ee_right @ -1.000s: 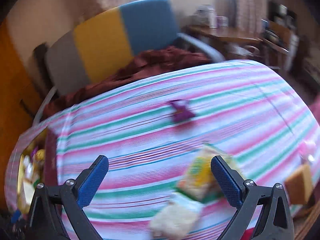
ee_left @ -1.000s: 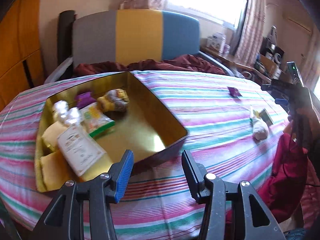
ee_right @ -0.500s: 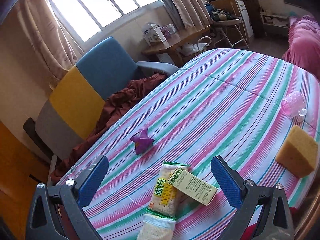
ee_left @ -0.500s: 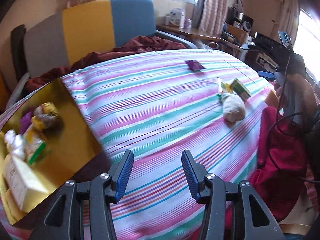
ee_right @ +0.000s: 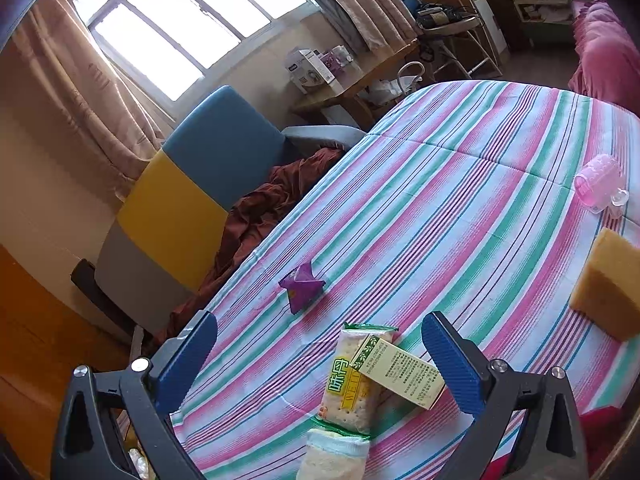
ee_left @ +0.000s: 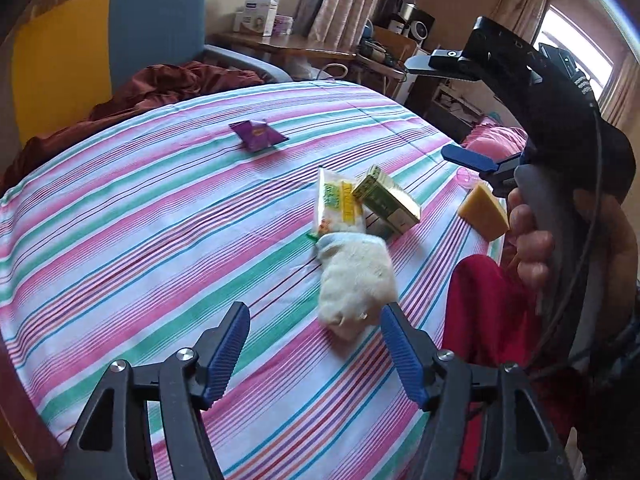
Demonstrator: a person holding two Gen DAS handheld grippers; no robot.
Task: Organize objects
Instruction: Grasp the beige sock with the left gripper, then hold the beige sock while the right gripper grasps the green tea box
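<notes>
Left claw jaws have just been opening wide, empty, and I'm lowering them toward the sock near the counter's near edge; I'm centring before squeezing. Right claw is hovering open, empty.

Both wrist views look down, close, across the striped table — sharing its cracker packet.

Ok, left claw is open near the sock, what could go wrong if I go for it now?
The cream rolled sock touches the green-and-yellow cracker packet, so closing the left claw could drag the packet along. The green-and-gold carton leans on that packet and may tip. The yellow sponge block sits near the edge of the striped tablecloth, close to the right claw; a swing could knock it off.
</notes>
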